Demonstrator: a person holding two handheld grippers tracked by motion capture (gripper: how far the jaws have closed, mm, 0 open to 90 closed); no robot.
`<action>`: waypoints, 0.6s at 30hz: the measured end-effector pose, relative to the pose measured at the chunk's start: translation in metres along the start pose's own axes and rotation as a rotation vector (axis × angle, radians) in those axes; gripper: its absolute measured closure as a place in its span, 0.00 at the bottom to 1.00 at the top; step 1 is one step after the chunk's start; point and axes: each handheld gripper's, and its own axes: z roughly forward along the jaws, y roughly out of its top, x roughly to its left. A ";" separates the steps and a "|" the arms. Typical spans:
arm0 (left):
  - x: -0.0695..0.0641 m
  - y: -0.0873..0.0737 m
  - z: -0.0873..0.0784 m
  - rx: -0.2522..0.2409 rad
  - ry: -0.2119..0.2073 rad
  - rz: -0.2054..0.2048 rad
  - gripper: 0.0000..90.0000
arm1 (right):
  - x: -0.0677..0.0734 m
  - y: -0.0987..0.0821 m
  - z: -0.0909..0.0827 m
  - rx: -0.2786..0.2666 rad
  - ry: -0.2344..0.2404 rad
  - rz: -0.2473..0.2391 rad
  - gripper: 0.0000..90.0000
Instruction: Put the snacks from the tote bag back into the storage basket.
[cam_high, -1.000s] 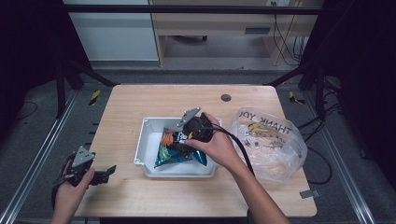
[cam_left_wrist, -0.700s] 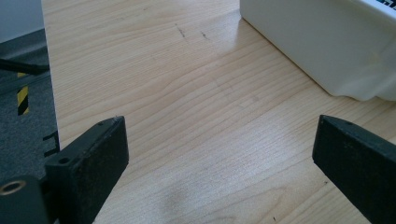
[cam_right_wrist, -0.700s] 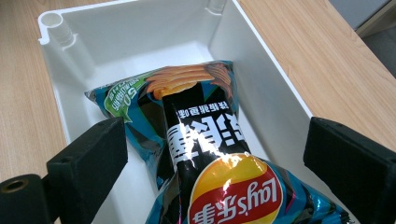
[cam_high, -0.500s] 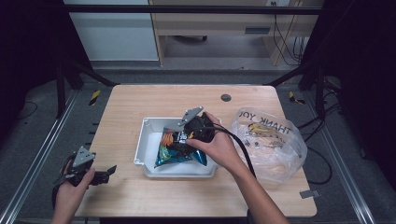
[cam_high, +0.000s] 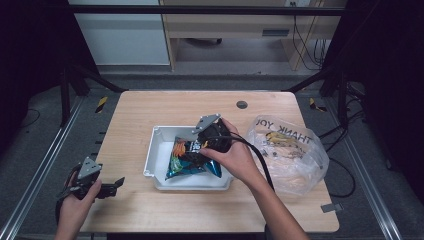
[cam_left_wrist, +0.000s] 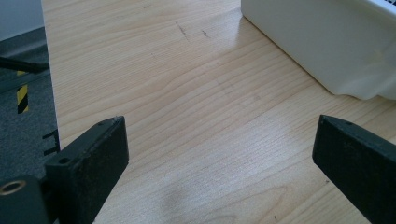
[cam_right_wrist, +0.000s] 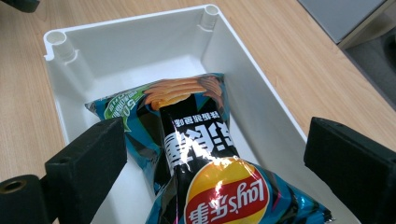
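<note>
A blue and black bag of crisps (cam_high: 192, 160) (cam_right_wrist: 201, 154) lies inside the white plastic bin (cam_high: 157, 147) (cam_right_wrist: 140, 42) at the middle of the table. My right gripper (cam_high: 197, 142) (cam_right_wrist: 215, 154) hovers just over the bag, open, its jaws standing wide to either side of the bag without touching it. My left gripper (cam_high: 112, 186) (cam_left_wrist: 219, 158) rests low over the bare wood at the front left corner, open with nothing between its jaws. The bin's outer wall (cam_left_wrist: 322, 42) shows ahead of it to the right.
A clear plastic bag (cam_high: 292, 150) printed with "THANK YOU", with pale contents inside, lies at the right of the table next to the bin. A round cable hole (cam_high: 242, 104) sits near the far edge. Metal rails run along both sides of the table.
</note>
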 end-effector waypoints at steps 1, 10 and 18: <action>0.000 0.000 0.000 0.000 0.000 0.000 0.04 | 0.000 0.000 -0.001 -0.003 -0.003 -0.001 0.07; 0.000 0.000 0.000 0.000 0.000 0.000 0.03 | -0.002 -0.002 -0.014 -0.031 -0.025 0.008 0.07; 0.000 0.000 0.000 -0.001 0.001 -0.003 0.03 | 0.000 -0.002 -0.021 -0.047 -0.047 0.013 0.07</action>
